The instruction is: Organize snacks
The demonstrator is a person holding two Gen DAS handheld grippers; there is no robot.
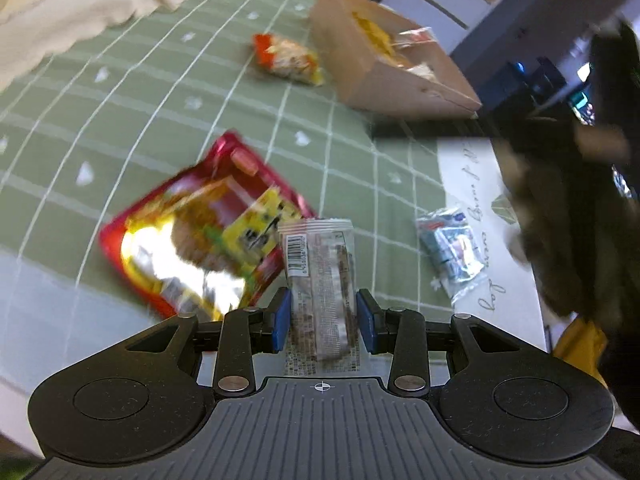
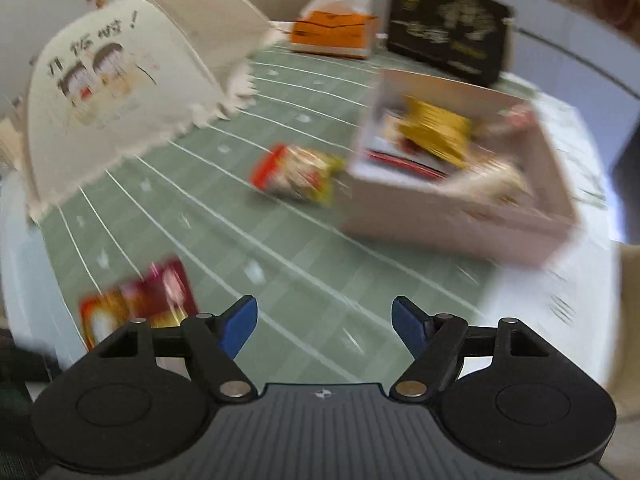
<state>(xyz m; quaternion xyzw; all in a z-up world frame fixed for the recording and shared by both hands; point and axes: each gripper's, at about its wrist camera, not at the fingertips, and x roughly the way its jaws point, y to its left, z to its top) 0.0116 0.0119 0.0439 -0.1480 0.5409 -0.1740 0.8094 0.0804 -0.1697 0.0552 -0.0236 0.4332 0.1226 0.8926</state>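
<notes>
Left tongs — clamped on brown snack bar; carry toward box at one o'clock, release low inside. Right tongs — parted, empty.

Brown snack bar: clear wrapper with barcode, standing on end, pinched between two blue pads; near centre. Large red foil packet: glossy, yellow panel, lying flat on the green checked cloth, just left of the bar; blurred in both views. Small red-and-yellow packet: lying flat, far centre, just left of the box. Cardboard box: open-topped, pale brown, far right; holds a yellow packet and other wrapped items, too blurred to tell. Silver-blue sachet: crinkled, flat, near right.
</notes>
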